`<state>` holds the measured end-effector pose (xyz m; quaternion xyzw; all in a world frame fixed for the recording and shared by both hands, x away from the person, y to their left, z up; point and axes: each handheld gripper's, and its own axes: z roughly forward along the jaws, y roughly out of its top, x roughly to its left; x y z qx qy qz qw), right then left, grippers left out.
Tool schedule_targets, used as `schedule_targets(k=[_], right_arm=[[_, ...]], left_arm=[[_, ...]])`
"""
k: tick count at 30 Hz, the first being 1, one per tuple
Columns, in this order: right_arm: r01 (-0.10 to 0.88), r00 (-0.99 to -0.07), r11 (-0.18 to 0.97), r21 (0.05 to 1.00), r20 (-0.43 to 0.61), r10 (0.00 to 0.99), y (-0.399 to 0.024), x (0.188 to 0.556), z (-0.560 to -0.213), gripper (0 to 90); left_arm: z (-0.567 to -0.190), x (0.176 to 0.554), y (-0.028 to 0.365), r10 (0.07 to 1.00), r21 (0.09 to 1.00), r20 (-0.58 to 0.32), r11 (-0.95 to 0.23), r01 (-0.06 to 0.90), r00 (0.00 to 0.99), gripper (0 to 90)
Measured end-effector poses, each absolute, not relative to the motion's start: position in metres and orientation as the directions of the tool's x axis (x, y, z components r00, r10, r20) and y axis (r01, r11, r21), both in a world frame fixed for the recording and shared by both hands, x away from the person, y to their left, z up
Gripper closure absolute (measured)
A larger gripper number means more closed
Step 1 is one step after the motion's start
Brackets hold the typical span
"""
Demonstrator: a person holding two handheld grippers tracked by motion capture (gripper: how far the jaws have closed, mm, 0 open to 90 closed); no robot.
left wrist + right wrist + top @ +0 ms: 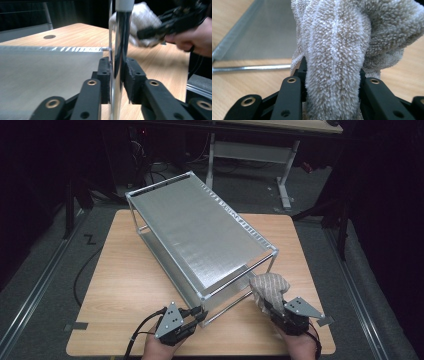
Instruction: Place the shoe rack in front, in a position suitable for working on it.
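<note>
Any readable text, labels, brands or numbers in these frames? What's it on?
None readable. The metal rack, the cloth and the wooden table carry no print, label or number.
A dark Z-shaped mark lies on the floor left of the table; whether it is a letter or tape, I cannot tell.

- No readable text, label, brand or number is showing on anything in these views.
- A dark zigzag mark, resembling the letter Z, is lying on the grey floor.
</note>
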<state>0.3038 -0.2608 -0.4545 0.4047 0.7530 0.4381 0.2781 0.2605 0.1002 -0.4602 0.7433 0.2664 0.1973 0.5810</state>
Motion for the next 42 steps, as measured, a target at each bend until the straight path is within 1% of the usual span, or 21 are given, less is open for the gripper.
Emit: schedule_targets(k=[1,3,4,5,7,10,17,20,22,23,27,31,32,33,34,35,39,41,42], right_arm=[[0.360,-0.514,0.283,0.889,-0.064,0.855,-0.261,0.304,-0.452,64.8],[0.341,-0.507,0.264,0.902,-0.060,0.860,-0.263,0.303,-0.445,64.5],[0.341,-0.507,0.264,0.902,-0.060,0.860,-0.263,0.303,-0.445,64.5],[0.328,-0.505,0.254,0.910,-0.058,0.861,-0.263,0.304,-0.441,64.4],[0.327,-0.503,0.243,0.913,-0.049,0.863,-0.263,0.304,-0.439,64.4],[0.284,-0.497,0.229,0.931,-0.061,0.865,-0.266,0.301,-0.426,64.4],[0.223,-0.496,0.191,0.956,-0.058,0.866,-0.268,0.291,-0.406,64.4],[0.182,-0.528,0.195,0.964,-0.072,0.846,-0.260,0.286,-0.392,64.3],[0.176,-0.534,0.197,0.965,-0.074,0.842,-0.258,0.285,-0.389,64.3],[0.155,-0.558,0.208,0.966,-0.088,0.825,-0.250,0.284,-0.382,64.2],[0.131,-0.587,0.211,0.969,-0.096,0.804,-0.239,0.284,-0.371,63.7],[0.093,-0.648,0.212,0.973,-0.103,0.755,-0.208,0.290,-0.352,63.1],[0.093,-0.648,0.212,0.973,-0.103,0.755,-0.208,0.290,-0.352,63.1],[0.078,-0.666,0.207,0.975,-0.103,0.739,-0.196,0.292,-0.348,63.1],[0.078,-0.666,0.207,0.975,-0.103,0.739,-0.196,0.292,-0.348,63.1],[0.067,-0.686,0.200,0.978,-0.101,0.721,-0.185,0.291,-0.346,63.1],[0.058,-0.716,0.187,0.981,-0.090,0.693,-0.175,0.287,-0.348,63.2],[0.061,-0.749,0.205,0.977,-0.091,0.657,-0.167,0.280,-0.350,63.3],[0.061,-0.749,0.205,0.977,-0.091,0.657,-0.167,0.280,-0.350,63.3]], left_arm=[[-0.461,0.259,0.102,0.632,0.968,-0.019,-0.182,0.172,0.774,72.7],[-0.462,0.258,0.103,0.639,0.968,-0.018,-0.182,0.174,0.769,68.1],[-0.462,0.257,0.104,0.644,0.968,-0.016,-0.182,0.174,0.765,68.1],[-0.463,0.256,0.105,0.648,0.968,-0.019,-0.180,0.177,0.762,65.6],[-0.465,0.255,0.105,0.649,0.967,-0.021,-0.180,0.181,0.761,65.0],[-0.467,0.254,0.105,0.650,0.964,-0.019,-0.188,0.186,0.759,61.4],[-0.472,0.255,0.099,0.656,0.959,-0.021,-0.201,0.201,0.755,59.7],[-0.477,0.258,0.095,0.658,0.955,-0.035,-0.200,0.219,0.752,58.6],[-0.478,0.259,0.093,0.658,0.953,-0.033,-0.205,0.221,0.753,58.3],[-0.480,0.259,0.090,0.655,0.951,-0.026,-0.217,0.221,0.755,58.2],[-0.483,0.260,0.088,0.652,0.950,-0.030,-0.217,0.224,0.758,58.2],[-0.485,0.258,0.088,0.645,0.951,-0.024,-0.221,0.216,0.764,57.8],[-0.485,0.258,0.088,0.645,0.951,-0.024,-0.221,0.216,0.764,57.8],[-0.485,0.257,0.088,0.646,0.952,-0.021,-0.220,0.212,0.763,57.8],[-0.485,0.257,0.088,0.648,0.953,-0.015,-0.222,0.208,0.761,57.8],[-0.485,0.257,0.088,0.650,0.952,-0.013,-0.224,0.208,0.760,57.9],[-0.487,0.256,0.089,0.652,0.952,-0.016,-0.222,0.211,0.758,59.0],[-0.487,0.256,0.088,0.653,0.952,-0.010,-0.225,0.208,0.757,61.7],[-0.487,0.256,0.088,0.654,0.952,-0.009,-0.227,0.207,0.756,61.7]])
